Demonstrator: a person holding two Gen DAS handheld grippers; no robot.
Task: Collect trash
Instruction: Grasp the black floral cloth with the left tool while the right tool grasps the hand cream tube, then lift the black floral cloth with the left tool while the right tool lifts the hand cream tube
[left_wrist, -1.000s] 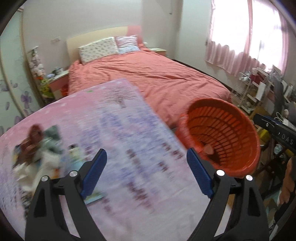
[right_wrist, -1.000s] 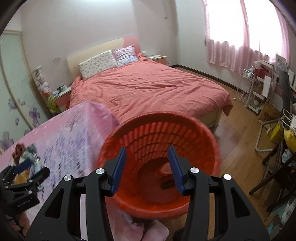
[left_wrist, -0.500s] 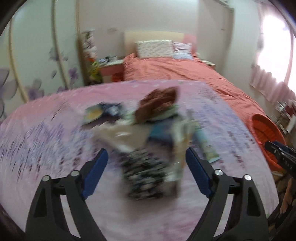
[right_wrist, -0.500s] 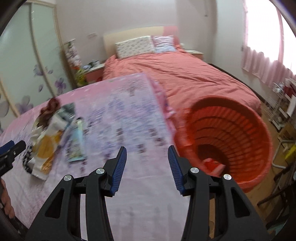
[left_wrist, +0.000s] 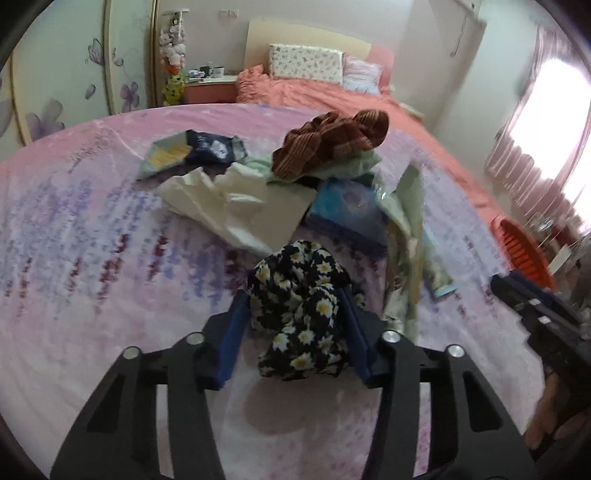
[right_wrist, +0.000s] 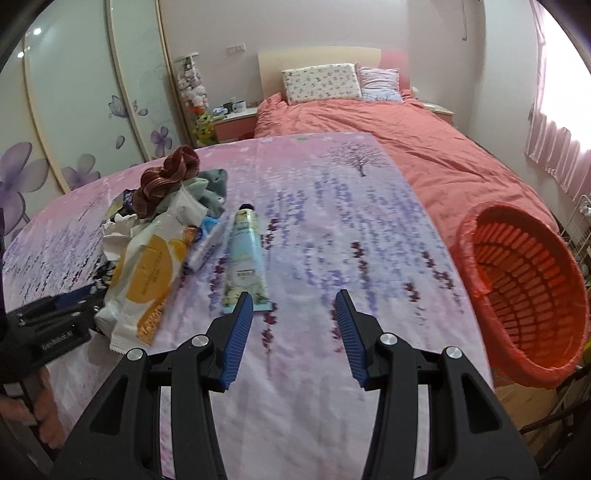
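Left gripper now pinching the daisy cloth at centre frame, spread before, right gripper still spread over the pink cover, tube upper left, basket now far right

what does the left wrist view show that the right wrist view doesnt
Only the left wrist view shows the left gripper closed on a black daisy-print cloth, plus a dark blue snack bag and a blue packet in the pile.

Only the right wrist view shows the right gripper open and empty over the pink sheet, the inside of the orange basket, and the front of a white and orange wrapper.

Both show the brown striped cloth, the pale blue tube, the basket and the coral bed.
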